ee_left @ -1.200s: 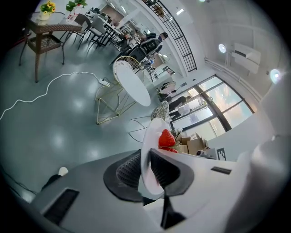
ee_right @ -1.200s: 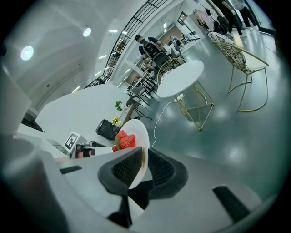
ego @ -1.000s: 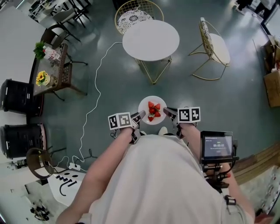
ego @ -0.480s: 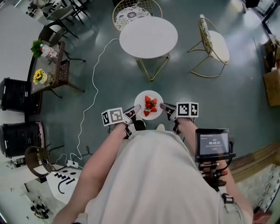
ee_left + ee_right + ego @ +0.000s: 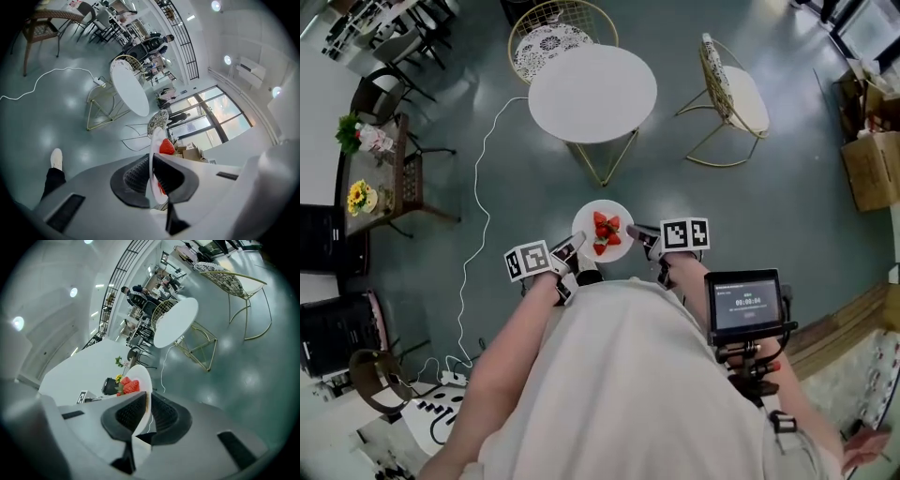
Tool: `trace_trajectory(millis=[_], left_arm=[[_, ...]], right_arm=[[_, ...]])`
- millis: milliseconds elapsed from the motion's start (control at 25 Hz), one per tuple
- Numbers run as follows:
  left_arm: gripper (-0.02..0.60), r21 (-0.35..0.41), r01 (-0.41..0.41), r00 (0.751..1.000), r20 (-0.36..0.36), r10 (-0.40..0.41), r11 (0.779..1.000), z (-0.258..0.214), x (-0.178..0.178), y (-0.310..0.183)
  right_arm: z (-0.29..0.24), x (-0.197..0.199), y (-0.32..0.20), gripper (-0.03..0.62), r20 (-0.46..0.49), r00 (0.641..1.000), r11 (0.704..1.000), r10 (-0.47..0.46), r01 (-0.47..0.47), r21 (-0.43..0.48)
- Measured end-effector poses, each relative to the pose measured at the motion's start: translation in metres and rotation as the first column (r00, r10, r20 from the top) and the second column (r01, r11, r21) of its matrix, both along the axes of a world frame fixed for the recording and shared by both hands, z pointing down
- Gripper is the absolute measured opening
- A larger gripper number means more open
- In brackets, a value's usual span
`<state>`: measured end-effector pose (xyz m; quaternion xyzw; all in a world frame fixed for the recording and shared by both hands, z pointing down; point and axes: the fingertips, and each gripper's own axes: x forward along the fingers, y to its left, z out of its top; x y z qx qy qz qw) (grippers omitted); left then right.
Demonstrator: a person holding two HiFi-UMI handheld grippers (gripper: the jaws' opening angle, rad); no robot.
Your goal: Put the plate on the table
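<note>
A white plate (image 5: 583, 223) carrying several strawberries (image 5: 603, 232) hangs above the floor in front of the person, short of the round white table (image 5: 592, 94). My left gripper (image 5: 569, 249) holds its left rim and my right gripper (image 5: 641, 234) its right rim. In the left gripper view the plate's edge (image 5: 156, 138) runs between the ribbed pads of the left gripper (image 5: 151, 176), whose jaws are closing on it. In the right gripper view the right gripper (image 5: 146, 411) clamps the plate's edge (image 5: 142, 375), with strawberries (image 5: 129, 386) beyond.
Two gold wire chairs (image 5: 546, 37) (image 5: 733, 94) stand by the table. A white cable (image 5: 478, 216) snakes over the grey floor at the left. A side table with flowers (image 5: 380, 178) is far left and cardboard boxes (image 5: 867, 159) far right. A screen device (image 5: 745, 302) sits by the right arm.
The plate and both grippers have come a little nearer the round table, and the whole scene has shifted left in the head view. Both grippers have stayed on the plate's rim.
</note>
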<state>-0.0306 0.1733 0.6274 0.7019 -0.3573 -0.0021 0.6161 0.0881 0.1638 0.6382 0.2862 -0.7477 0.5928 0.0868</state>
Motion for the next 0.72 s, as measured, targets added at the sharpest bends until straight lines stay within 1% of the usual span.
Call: trace_trajectory(millis=[160,320,520,720], left_arm=[[0.023,0.004,-0.025,1.000,-0.016,0.025,1.000,-0.001,0.000,-0.004],[0.023,0.006,-0.053,0.999,-0.013,0.053,0.999,0.000,-0.003,-0.018],[0.023,0.002,-0.057,0.998,-0.013,0.057,0.998,-0.001,-0.041,-0.069],[0.023,0.001,-0.041,0.999,-0.022,0.041,0.999,-0.006,-0.068,-0.091]], right_arm=[[-0.005,0.000,-0.003,0.026,-0.032,0.999,1.000,0.006,-0.005,0.010],[-0.006,-0.003,-0.014,0.026,-0.053,0.998,1.000,0.019,-0.018,0.008],[-0.007,-0.041,-0.065,0.026,-0.071,0.997,1.000,0.015,-0.014,0.002],[-0.013,-0.068,-0.089,0.026,-0.078,0.997,1.000,0.001,-0.001,0.004]])
